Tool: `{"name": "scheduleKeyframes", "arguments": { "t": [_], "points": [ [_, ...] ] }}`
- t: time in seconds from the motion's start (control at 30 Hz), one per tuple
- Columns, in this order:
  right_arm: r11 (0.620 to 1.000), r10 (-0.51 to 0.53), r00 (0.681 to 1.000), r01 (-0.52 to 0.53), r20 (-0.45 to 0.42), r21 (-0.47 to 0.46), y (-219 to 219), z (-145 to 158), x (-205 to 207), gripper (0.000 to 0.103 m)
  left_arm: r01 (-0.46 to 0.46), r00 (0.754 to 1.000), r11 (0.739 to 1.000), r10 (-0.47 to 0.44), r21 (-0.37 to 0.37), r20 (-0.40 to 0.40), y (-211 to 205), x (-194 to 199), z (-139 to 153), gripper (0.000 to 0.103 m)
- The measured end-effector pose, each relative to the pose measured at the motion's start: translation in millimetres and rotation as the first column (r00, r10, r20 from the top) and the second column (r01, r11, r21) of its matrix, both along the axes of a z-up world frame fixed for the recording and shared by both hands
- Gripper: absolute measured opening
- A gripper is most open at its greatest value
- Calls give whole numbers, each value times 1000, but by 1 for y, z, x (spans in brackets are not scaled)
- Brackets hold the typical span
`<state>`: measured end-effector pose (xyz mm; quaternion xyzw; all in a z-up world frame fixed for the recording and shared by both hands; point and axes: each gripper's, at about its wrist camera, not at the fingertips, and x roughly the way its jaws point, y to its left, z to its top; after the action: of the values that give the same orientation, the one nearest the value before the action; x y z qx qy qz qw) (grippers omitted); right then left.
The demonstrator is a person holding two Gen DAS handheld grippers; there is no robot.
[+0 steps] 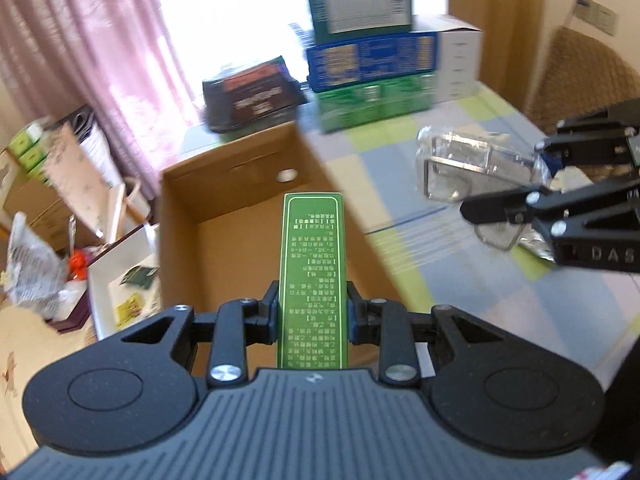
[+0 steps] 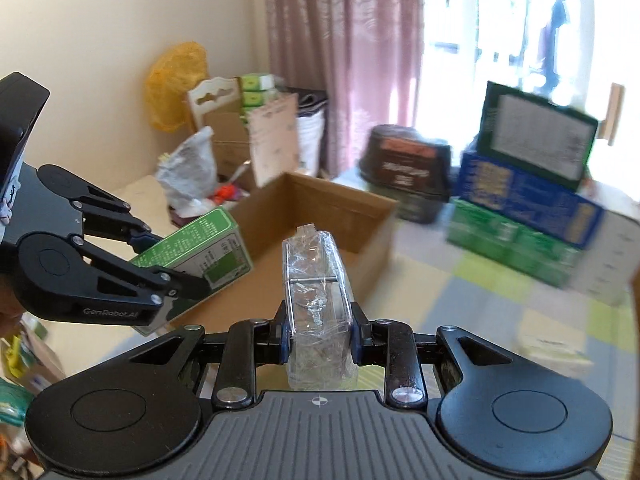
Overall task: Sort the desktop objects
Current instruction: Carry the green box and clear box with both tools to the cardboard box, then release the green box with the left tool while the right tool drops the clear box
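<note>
Left wrist view: left gripper [image 1: 312, 316], jaws clamped on the two long sides of a narrow green carton [image 1: 313, 276] printed with white text, the carton pointing forward over the open cardboard box [image 1: 236, 184], whose visible floor is bare; at the right edge, right gripper [image 1: 516, 184], jaws closed on a clear plastic case [image 1: 456, 164] held above the checked counter [image 1: 440, 272]; behind the box, a dark box [image 1: 252, 98] and a stack of boxes [image 1: 368, 64], green over blue over green; pink curtain [image 1: 92, 48] at left. Right wrist view: right gripper [image 2: 320, 332], jaws pressed against both sides of the clear plastic case [image 2: 316, 288], which stands on edge and projects forward, wrapped in crinkled film; at left, left gripper [image 2: 168, 264], jaws gripping the green carton [image 2: 200, 248], tilted, just at the near corner of the cardboard box [image 2: 332, 208]; stack of boxes [image 2: 528, 184] on the counter [image 2: 480, 308] at right, blurred; dark box [image 2: 404, 168] behind the cardboard box
</note>
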<state>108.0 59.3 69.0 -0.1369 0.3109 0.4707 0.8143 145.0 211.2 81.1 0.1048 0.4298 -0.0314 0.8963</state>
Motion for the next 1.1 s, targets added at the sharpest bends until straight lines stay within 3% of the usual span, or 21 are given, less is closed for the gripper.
{"name": "scheduleKeyframes", "arguments": {
  "t": [0.27,0.43,0.5,0.83,0.87,0.9,0.97,1.1],
  "points": [
    [999,29,997,-30,-75,-11,59,-37,15,25,-74,997,996,73,-44,-27,53,25,-24,25],
    [999,33,994,-36,-105,-28,70,-57,21,25,-108,994,992,106,-65,-24,71,30,-41,27],
    [999,35,994,-39,-108,-31,72,-63,23,25,-124,992,990,123,-73,-18,76,30,-44,41],
    [1000,27,992,-28,-122,-11,76,-69,28,25,-145,989,988,145,-55,3,85,18,-42,42],
    [1000,27,992,-27,-124,6,75,-68,29,31,-146,989,988,147,-58,4,86,16,-41,42],
    [1000,23,992,-21,-125,18,74,-68,31,50,-149,989,987,149,-58,3,86,14,-41,42],
    [999,14,994,-10,-111,36,70,-63,31,66,-148,989,987,148,-59,2,87,9,-41,43],
    [999,0,995,4,-99,39,59,-56,32,66,-154,988,986,155,-57,-1,86,3,-42,45]
  ]
}}
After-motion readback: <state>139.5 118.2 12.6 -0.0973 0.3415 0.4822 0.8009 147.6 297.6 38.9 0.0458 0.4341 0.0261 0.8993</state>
